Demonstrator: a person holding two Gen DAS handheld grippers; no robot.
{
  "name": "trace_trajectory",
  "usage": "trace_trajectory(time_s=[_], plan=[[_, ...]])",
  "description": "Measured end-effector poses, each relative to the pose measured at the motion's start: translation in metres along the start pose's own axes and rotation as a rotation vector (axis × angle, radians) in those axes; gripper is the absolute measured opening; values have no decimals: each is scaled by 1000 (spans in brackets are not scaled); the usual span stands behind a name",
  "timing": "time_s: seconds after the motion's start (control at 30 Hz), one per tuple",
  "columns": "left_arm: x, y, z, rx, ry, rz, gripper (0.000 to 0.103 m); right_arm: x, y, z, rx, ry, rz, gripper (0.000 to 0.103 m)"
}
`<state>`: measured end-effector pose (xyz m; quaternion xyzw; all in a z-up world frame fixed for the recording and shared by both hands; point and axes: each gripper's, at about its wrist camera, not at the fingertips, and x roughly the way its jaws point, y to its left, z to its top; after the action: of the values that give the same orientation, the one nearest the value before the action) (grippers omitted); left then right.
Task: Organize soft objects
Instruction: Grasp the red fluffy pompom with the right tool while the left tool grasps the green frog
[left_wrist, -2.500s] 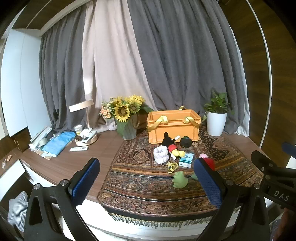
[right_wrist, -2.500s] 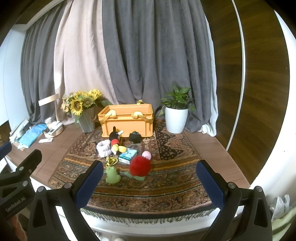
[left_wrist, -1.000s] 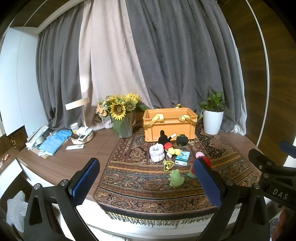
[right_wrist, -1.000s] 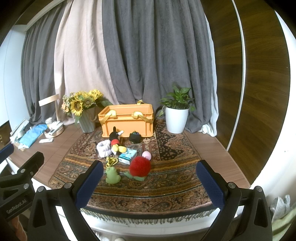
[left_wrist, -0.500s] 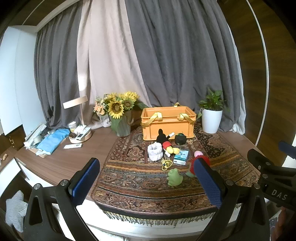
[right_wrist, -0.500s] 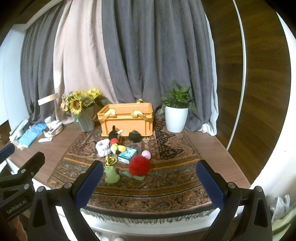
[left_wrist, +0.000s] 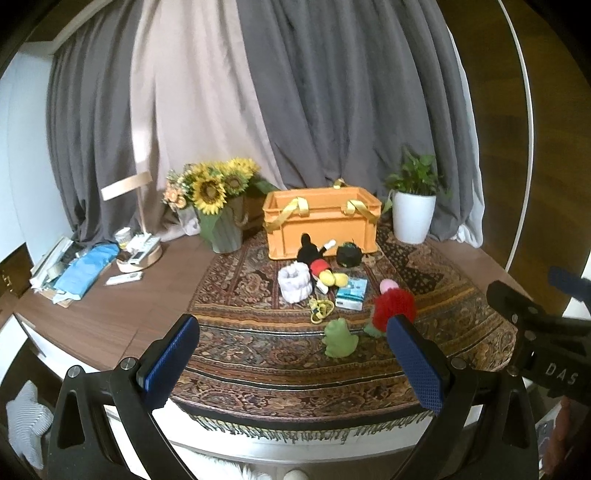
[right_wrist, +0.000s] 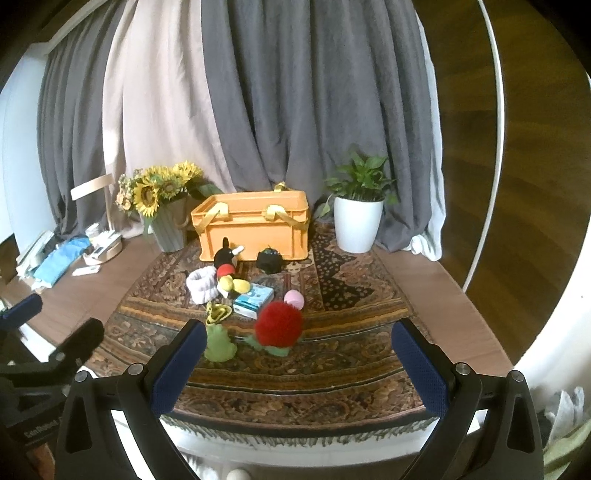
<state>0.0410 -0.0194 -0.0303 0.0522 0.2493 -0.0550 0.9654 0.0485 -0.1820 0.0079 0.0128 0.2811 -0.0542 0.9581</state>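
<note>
An orange basket (left_wrist: 321, 221) (right_wrist: 255, 229) with yellow handles stands at the back of a patterned rug (left_wrist: 258, 354). In front of it lie several soft toys: a black-and-red mouse doll (left_wrist: 317, 264) (right_wrist: 227, 266), a black plush (left_wrist: 349, 254), a white fluffy piece (left_wrist: 293, 284) (right_wrist: 202, 284), a pink ball (right_wrist: 294, 298), a red pompom flower (left_wrist: 393, 304) (right_wrist: 279, 325) and a green frog (left_wrist: 338, 338) (right_wrist: 218, 341). My left gripper (left_wrist: 293, 360) and right gripper (right_wrist: 299, 365) are both open and empty, held before the table's front edge.
A sunflower vase (left_wrist: 218, 218) stands left of the basket, a white potted plant (left_wrist: 413, 214) to the right. A blue box (left_wrist: 352, 293) and a yellow item (left_wrist: 321, 308) lie among the toys. A lamp, remote and blue cloth (left_wrist: 85, 271) sit at far left.
Both grippers have moved slightly closer to the table; the toys look a little larger and lower in view. Both stay open.
</note>
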Motion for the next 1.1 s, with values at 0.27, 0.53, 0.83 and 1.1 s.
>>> trace_trajectory(time_s=[0.27,0.53,0.83,1.1], plan=[[55,-3,-12,35,66,-49,103,53,2,-6,13,83,29,101],[120,5,-11,-25,194,-142,97,122,6,-2,64,189,43,101],[183,5,-11,-29,307,-256,84,178,16,-6,94,281,26,96],[206,-5,-15,-79,377,-260,76,216,10,-10,70,364,84,89]])
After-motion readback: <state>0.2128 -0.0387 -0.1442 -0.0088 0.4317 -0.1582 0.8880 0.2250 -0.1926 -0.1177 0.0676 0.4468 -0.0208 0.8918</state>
